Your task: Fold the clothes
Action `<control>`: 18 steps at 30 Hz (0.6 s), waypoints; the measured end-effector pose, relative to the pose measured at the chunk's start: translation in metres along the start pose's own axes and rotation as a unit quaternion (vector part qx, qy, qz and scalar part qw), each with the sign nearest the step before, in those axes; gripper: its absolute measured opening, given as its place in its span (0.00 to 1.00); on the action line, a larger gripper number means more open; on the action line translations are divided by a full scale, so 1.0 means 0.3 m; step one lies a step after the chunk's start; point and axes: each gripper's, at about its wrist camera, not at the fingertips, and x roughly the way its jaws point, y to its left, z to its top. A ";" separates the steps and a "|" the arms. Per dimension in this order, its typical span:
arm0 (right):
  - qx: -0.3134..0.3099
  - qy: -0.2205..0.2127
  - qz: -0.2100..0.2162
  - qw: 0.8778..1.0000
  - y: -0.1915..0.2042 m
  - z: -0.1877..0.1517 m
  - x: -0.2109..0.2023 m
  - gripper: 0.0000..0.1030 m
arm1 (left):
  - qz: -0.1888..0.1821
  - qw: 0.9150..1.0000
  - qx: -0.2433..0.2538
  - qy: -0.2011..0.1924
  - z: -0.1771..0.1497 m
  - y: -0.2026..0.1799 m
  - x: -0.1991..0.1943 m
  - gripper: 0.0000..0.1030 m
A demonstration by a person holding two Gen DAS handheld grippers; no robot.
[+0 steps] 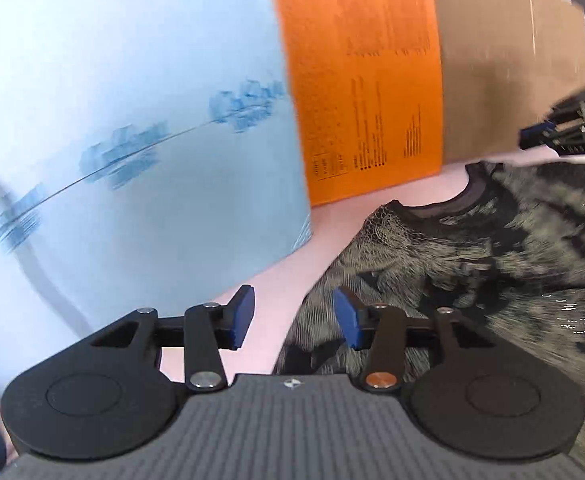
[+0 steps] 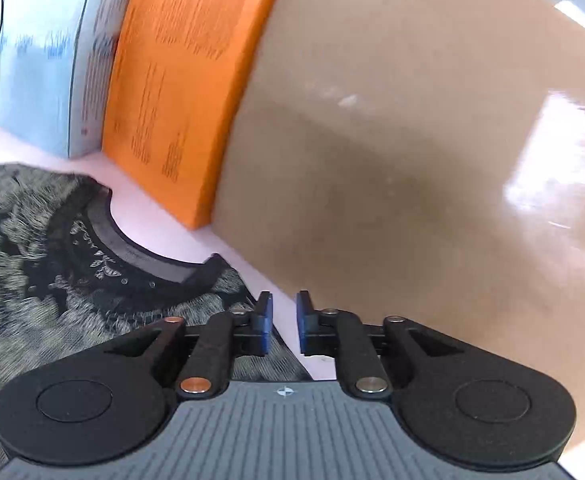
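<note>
Patterned top [image 2: 52, 248] lies flat near the table's [image 1: 260, 280] back edge, neckline toward the boxes [image 2: 372, 160], probably ready for folding. Left gripper [image 1: 294, 316] half open, right gripper [image 2: 284, 322] barely parted, both empty at the shoulders.

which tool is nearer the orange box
Hard to call, likely the right tool: orange box stands just beyond it, up-left, past the garment's collar. Left tool sits back, pale table between.
</note>
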 end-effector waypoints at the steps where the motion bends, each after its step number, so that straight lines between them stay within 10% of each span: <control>1: 0.007 -0.002 0.001 1.000 -0.006 -0.017 -0.053 0.19 | 0.005 1.000 -0.008 0.005 -0.022 0.031 -0.038 0.49; 6: 0.038 -0.016 0.016 0.999 -0.005 -0.153 -0.315 0.41 | 0.015 0.999 -0.037 0.026 -0.160 0.102 -0.201 0.79; 16: 0.096 -0.026 0.026 0.995 0.063 -0.415 -0.629 0.56 | 0.027 0.993 -0.097 0.055 -0.323 0.059 -0.205 0.82; 18: 0.102 -0.029 0.021 0.994 0.074 -0.449 -0.668 0.57 | 0.029 0.994 -0.097 0.029 -0.326 0.040 -0.202 0.35</control>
